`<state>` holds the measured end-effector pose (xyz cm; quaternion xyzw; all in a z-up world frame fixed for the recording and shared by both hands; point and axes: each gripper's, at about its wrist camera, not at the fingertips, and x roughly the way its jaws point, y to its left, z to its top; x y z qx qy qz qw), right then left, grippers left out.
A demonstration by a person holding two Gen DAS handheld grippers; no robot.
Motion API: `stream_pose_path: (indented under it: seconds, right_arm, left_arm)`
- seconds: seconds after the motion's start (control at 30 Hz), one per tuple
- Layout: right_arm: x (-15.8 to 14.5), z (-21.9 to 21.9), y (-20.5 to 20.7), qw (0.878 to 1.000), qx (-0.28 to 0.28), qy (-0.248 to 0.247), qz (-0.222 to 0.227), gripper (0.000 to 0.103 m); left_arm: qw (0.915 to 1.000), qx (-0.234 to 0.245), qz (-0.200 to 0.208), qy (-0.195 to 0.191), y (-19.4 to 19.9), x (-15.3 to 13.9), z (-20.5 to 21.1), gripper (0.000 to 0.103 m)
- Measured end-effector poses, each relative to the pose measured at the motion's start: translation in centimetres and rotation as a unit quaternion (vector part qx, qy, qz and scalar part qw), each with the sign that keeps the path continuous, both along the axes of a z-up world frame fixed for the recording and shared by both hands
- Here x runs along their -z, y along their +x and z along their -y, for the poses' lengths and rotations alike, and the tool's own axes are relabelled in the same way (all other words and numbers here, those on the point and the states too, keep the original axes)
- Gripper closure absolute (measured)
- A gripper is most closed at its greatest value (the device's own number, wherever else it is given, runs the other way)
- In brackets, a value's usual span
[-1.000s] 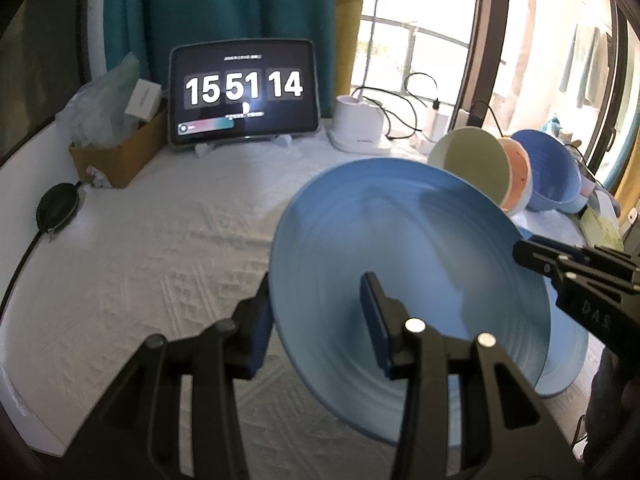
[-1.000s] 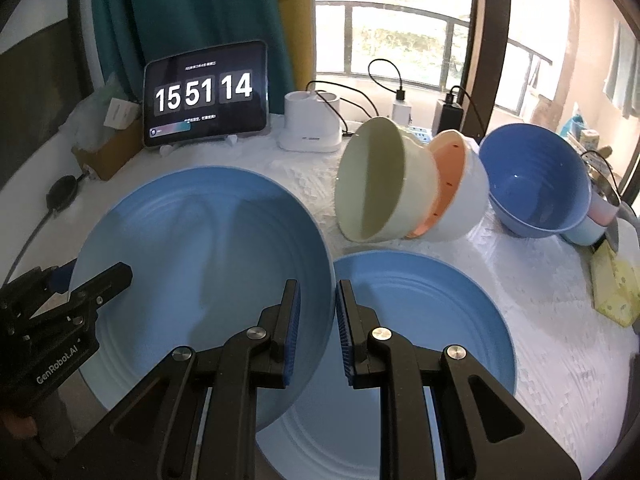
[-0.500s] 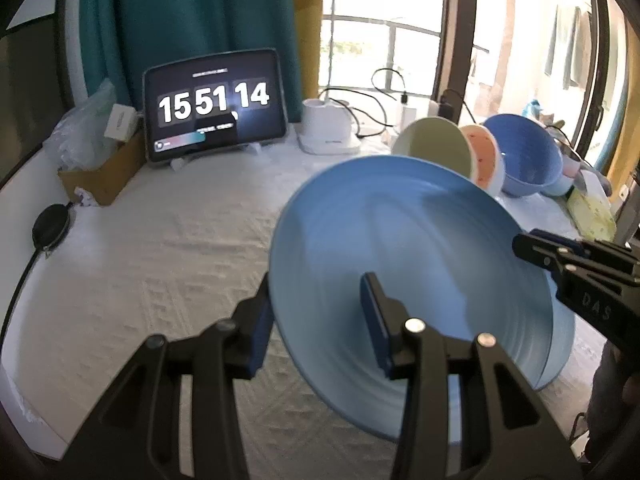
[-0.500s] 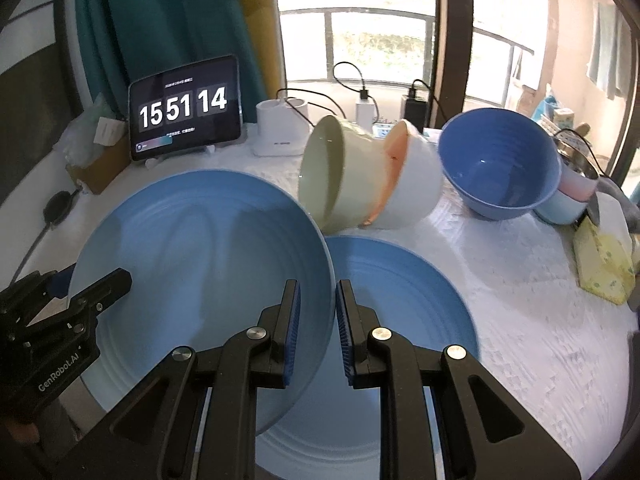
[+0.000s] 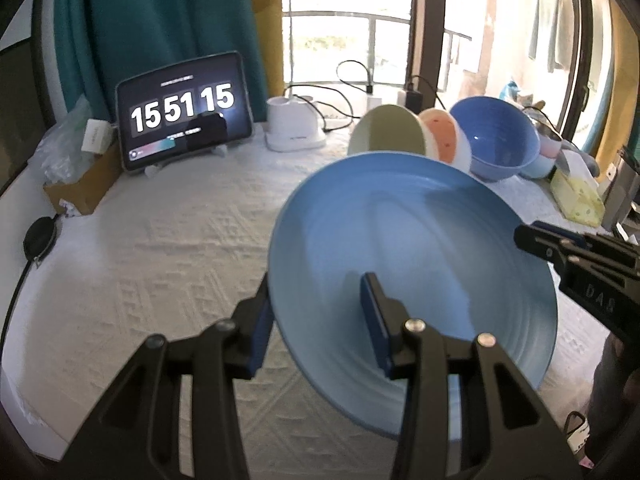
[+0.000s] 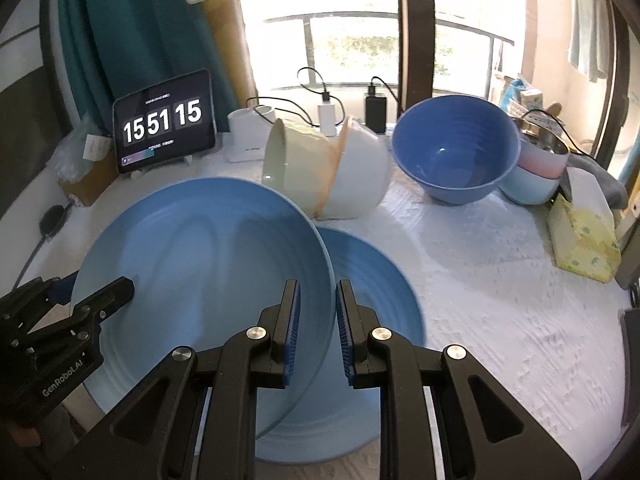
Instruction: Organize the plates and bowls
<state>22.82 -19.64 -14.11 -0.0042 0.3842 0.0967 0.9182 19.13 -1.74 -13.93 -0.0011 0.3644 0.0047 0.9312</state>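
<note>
Blue plate held tilted above the worktop, its rim pinched by both the left claw and the right claw. Second blue plate lies flat just beyond the right claw.

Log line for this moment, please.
phase: carrying | left gripper: shut on plate rim | right gripper: shut on opposite rim | second plate: on table
</note>
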Motion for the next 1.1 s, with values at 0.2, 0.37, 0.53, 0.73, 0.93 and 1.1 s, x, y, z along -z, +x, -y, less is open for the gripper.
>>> stream_pose_path:
  seconds: [0.2, 0.37, 0.53, 0.73, 0.93, 1.1]
  right_arm:
    - [0.4, 1.9, -0.2, 1.0, 0.014, 0.007, -0.003, 0.083]
    - [1.0, 3.3, -0.1, 1.0, 0.025, 0.011, -0.012, 0.083]
    - [1.6, 4.4, 0.3, 0.999, 0.032, 0.016, -0.019, 0.083]
    - [2.3, 5.4, 0.8, 0.999, 0.039, 0.021, -0.027, 0.083]
    - [2.8, 6.1, 1.5, 0.998, 0.043, 0.026, -0.034, 0.083]
    - [3.3, 6.4, 1.8, 0.998, 0.045, 0.031, -0.042, 0.083]
  left_arm:
    - [0.9998, 0.017, -0.009, 0.009, 0.2, 0.4, 1.9, 0.06]
    - [0.9994, 0.027, -0.017, 0.015, 0.7, 0.8, 3.1, 0.06]
    - [0.9988, 0.034, -0.03, 0.021, 1.1, 1.4, 4.2, 0.06]
    - [0.9979, 0.041, -0.044, 0.025, 1.9, 2.1, 5.4, 0.059]
    - [0.9966, 0.042, -0.064, 0.03, 2.8, 2.9, 5.9, 0.057]
    - [0.9963, 0.044, -0.066, 0.032, 3.0, 3.0, 6.1, 0.055]
